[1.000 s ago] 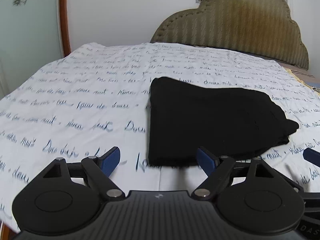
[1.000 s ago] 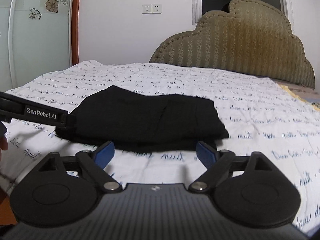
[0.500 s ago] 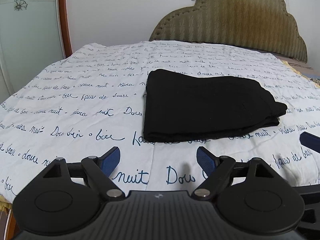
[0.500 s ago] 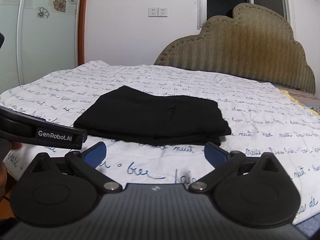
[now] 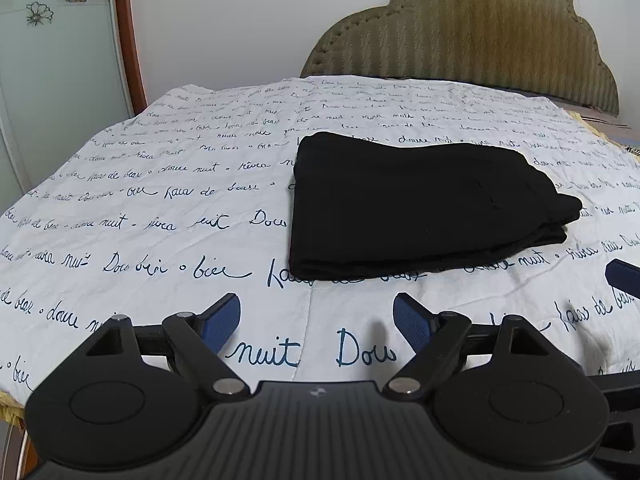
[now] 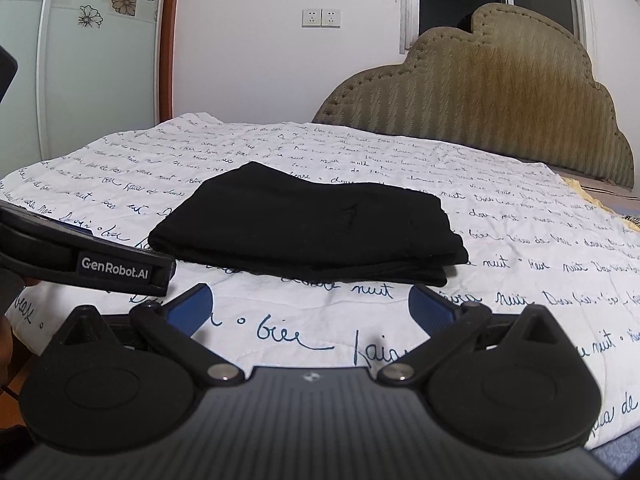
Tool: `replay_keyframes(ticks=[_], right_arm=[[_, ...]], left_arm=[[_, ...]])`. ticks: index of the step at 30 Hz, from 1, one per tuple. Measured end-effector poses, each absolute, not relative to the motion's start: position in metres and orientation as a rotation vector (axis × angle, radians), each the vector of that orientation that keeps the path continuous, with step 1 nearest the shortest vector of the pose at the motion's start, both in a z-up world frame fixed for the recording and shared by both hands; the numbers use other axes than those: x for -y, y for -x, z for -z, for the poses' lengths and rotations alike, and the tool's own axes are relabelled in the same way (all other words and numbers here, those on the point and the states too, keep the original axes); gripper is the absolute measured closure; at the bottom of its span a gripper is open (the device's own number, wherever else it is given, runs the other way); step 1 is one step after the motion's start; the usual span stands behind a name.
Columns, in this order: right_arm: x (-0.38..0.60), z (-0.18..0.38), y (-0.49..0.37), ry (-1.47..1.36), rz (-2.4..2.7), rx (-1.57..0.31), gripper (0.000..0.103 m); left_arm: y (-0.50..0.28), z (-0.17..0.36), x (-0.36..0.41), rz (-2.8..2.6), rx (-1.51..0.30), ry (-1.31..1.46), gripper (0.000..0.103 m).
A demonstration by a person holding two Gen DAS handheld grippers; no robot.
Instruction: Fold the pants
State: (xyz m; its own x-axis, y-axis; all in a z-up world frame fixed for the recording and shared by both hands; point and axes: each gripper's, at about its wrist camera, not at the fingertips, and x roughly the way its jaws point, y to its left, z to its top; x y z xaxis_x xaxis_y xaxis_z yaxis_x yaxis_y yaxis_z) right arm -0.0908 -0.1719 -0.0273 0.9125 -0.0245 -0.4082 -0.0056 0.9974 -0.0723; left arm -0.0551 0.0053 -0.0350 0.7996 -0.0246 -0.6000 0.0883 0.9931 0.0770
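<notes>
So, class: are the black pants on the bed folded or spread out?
Folded: the black pants form a compact rectangle with stacked layers along the near edge.

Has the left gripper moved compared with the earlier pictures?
Yes. The left gripper has drawn back from the folded black pants: a second ago its tips reached the pants' near edge, and now a strip of printed bedsheet lies between them.

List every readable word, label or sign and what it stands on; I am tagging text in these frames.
"GenRobot.AI": white label on the side of the left gripper.
"nuit", "Dou", "bien": blue handwriting print on the bedsheet, repeated all over; farther rows are too small to read.
Black folded pants: no text.
Wall sockets: no lettering legible.
</notes>
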Motion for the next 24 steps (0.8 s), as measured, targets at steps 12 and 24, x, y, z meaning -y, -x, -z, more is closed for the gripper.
replay_keyframes(ticks=[12,24], right_arm=[[0.1696,0.0291,0.0909,0.080,0.001,-0.421,0.000],[0.1683,0.0304,0.0905,0.083,-0.002,-0.421,0.000]], left_arm=[[0.0563,0.0359,-0.0036,0.050,-0.631,-0.130,0.019],[0.0548,0.0364,-0.0074,0.051,-0.649,-0.107,0.019]])
